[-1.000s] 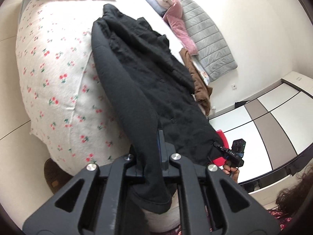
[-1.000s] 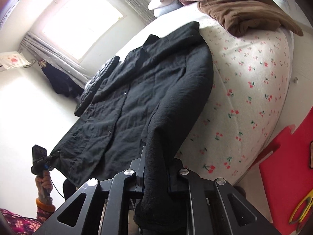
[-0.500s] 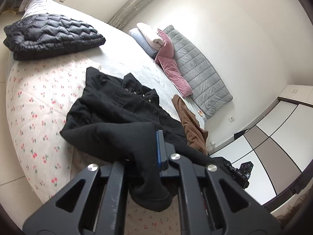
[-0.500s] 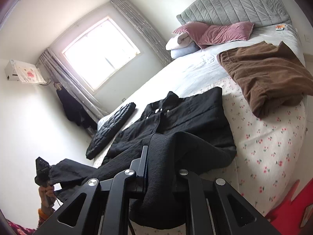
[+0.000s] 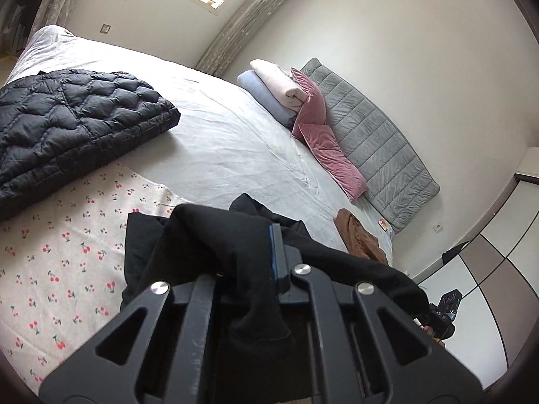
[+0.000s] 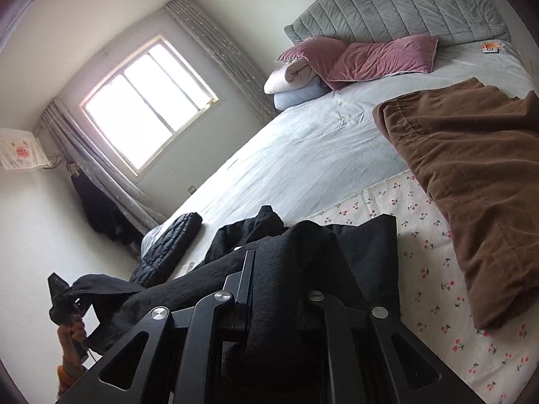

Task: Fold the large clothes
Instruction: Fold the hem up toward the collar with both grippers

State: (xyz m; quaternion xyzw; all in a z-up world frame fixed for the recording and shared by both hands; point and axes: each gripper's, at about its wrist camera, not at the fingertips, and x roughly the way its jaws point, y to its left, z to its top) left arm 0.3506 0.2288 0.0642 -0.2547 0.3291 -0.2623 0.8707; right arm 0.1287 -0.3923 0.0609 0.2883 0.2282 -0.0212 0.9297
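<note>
A large black coat is folded up over the foot of the bed; it also shows in the right wrist view. My left gripper is shut on the coat's black fabric, which drapes over its fingers. My right gripper is shut on another part of the same coat, held above the cherry-print sheet. The other gripper shows at the edge of each view, also holding coat fabric.
A folded dark quilted jacket lies at the left of the bed. A brown garment lies at the right. Pink pillows, rolled blankets and a grey headboard stand at the bed's far end. Wardrobe at right.
Both grippers have lifted the coat's lower edge and carried it forward over the bed toward the collar. The coat, spread flat before, is now doubled over.
</note>
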